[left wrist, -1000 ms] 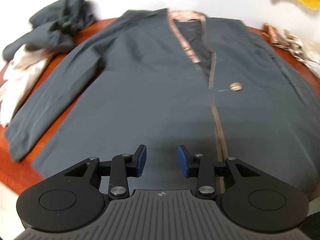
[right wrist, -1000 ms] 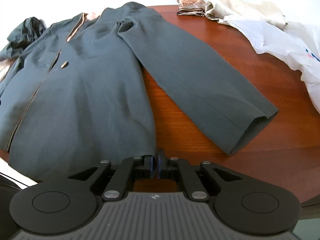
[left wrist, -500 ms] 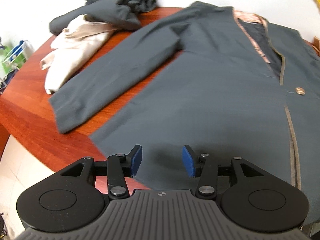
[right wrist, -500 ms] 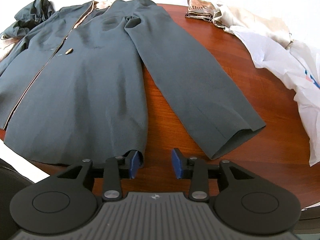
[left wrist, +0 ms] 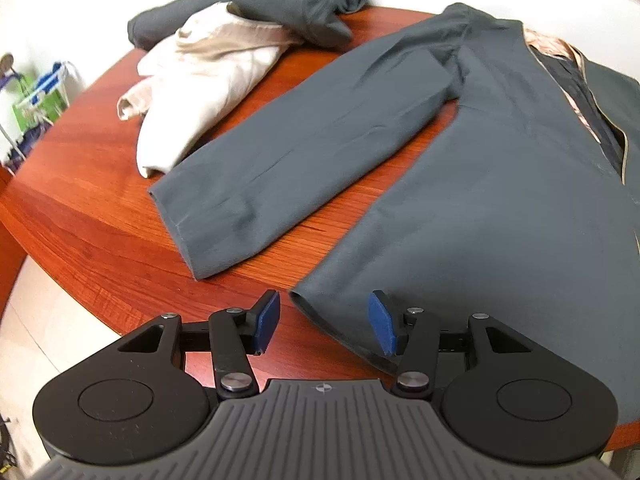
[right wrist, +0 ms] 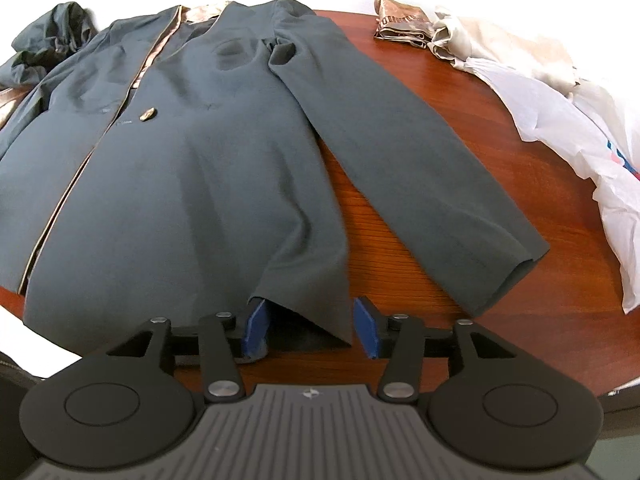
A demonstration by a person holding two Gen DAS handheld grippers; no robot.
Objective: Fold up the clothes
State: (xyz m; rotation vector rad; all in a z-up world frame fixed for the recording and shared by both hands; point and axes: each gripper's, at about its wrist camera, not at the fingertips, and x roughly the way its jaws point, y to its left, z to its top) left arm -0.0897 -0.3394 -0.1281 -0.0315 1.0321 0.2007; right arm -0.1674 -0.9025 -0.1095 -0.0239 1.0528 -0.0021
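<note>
Spreading apart, my left tool (left wrist: 323,326) straddles the grey jacket's (left wrist: 500,208) hem corner without gripping; the garment lies flat on the red surface (left wrist: 100,240); my right tool (right wrist: 307,327) likewise widens, released, around the opposite corner.

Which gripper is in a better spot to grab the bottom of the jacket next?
The right gripper. Its opening jaws already straddle the jacket hem corner, lifted off the table. The left gripper jaws, also opening, frame flat hem.
</note>
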